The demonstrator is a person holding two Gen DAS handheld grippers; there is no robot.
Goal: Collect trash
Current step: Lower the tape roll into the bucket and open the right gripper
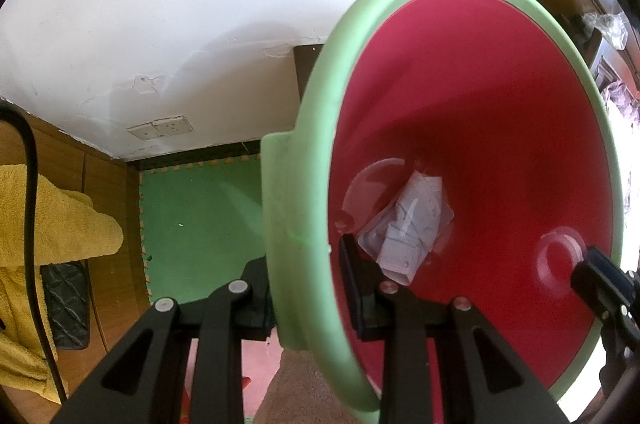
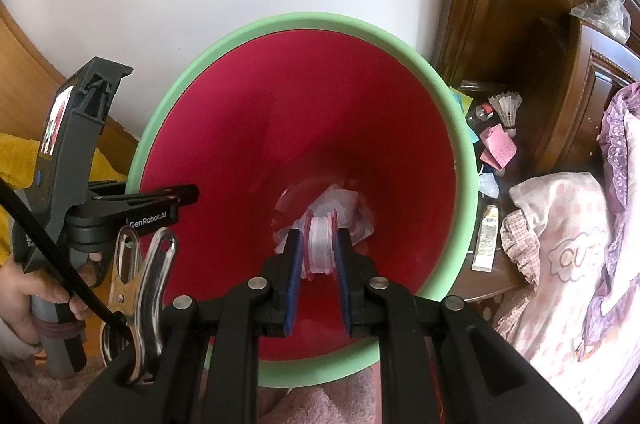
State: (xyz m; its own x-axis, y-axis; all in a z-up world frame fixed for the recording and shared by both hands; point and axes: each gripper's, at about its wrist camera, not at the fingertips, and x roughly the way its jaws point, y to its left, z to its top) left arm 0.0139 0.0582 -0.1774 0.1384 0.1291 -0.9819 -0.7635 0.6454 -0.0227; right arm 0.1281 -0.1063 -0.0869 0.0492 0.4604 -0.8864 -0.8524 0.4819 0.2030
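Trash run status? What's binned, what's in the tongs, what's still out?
Done: crumpled white paper and wrappers lie at the bottom of the red bin.
In hand: right tongs grip a small clear roll above the bin's opening; left tongs clamp the bin's green rim.
Left: shuttlecock, pink paper, a tube and other clutter remain on the wooden nightstand.

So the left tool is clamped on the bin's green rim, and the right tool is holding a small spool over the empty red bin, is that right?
Not quite. The bin is not empty: crumpled white paper already lies at its bottom, as the left wrist view shows. The rest stands: the left tool is clamped on the green rim, and the right tool holds the small spool over the bin.
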